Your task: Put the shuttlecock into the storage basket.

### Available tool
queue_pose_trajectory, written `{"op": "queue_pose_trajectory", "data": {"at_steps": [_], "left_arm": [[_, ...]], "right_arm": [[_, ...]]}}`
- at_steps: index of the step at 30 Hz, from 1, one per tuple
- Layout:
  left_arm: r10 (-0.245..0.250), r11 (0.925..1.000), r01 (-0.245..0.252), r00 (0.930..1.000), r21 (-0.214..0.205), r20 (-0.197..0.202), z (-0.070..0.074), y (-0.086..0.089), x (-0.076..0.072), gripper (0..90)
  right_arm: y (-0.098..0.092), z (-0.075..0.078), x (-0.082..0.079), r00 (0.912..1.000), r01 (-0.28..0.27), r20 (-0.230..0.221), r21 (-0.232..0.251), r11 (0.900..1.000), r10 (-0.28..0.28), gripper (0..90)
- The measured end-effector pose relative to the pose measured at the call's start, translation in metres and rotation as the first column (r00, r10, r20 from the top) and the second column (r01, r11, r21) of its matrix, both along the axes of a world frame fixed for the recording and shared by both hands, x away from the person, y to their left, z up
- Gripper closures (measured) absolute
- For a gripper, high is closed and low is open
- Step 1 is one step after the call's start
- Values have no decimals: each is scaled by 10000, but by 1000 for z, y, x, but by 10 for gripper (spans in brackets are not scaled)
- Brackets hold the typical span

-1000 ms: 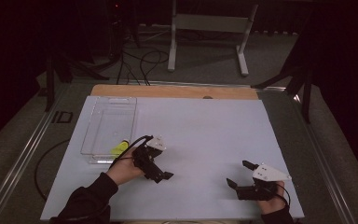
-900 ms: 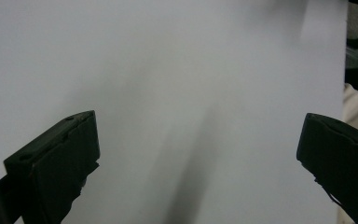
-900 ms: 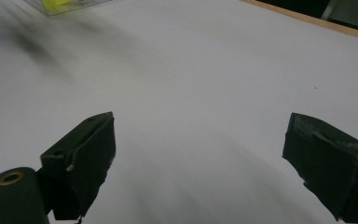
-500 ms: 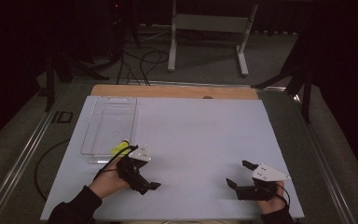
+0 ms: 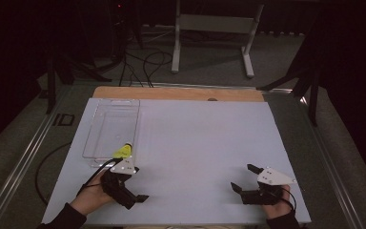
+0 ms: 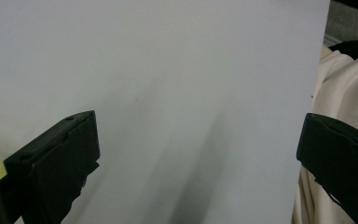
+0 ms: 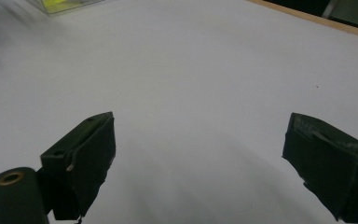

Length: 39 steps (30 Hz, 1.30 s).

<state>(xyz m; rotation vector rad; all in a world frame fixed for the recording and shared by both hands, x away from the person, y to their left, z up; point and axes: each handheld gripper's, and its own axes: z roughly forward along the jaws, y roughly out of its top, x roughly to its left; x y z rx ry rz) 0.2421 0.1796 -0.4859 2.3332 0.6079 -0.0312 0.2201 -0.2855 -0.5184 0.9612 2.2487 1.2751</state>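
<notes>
Wide open white table surface (image 5: 200,152) between the two hands, nothing lying across the middle or the far right. The one obstacle sits at the left: a clear plastic rectangular tray (image 5: 109,131), with a small yellow object (image 5: 122,152) at its near end, just beyond the left gripper (image 5: 132,193).

High view: fixed above your side, facing forward and down over the whole surface (image 5: 195,143). Claw views: you look along each claw's jaws, close and low over that same surface, both jaw pairs apart.
</notes>
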Motion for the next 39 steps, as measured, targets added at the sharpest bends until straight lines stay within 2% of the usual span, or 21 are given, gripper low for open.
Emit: {"op": "queue_pose_trajectory", "data": {"at_steps": [6, 10, 17, 21, 25, 28, 39], "left_arm": [[400, 9989, -399, 9992, -229, 25, -5, 13, -7, 0], [655, 9976, -654, 9978, -238, 55, -10, 22, -10, 0], [1006, 9933, -982, 9943, -612, 366, -18, 28, -16, 0], [1331, 9863, -1284, 9903, -1032, 403, -23, 33, -18, 0], [1638, 9836, -1594, 9854, -849, 474, -30, 38, -17, 0], [1747, 9808, -1701, 9837, -950, 417, -33, 40, -17, 0], [1678, 9817, -1631, 9849, -983, 422, -35, 40, -18, 0]], "right_arm": [[0, -1, 0, 10000, -9, -5, -10, 10000, 9, 96], [0, -1, 1, 10000, -11, -51, 20, 10000, 11, 96], [0, -1, 1, 10000, -31, -48, 2, 10000, 31, 96], [0, -1, 0, 10000, -32, -46, 7, 10000, 32, 96], [0, 0, 0, 10000, -52, -3, -34, 10000, 52, 96], [0, 0, 0, 10000, -87, 23, -30, 10000, 87, 96], [0, 0, 0, 9999, -111, -5, 4, 9999, 111, 96]]}}
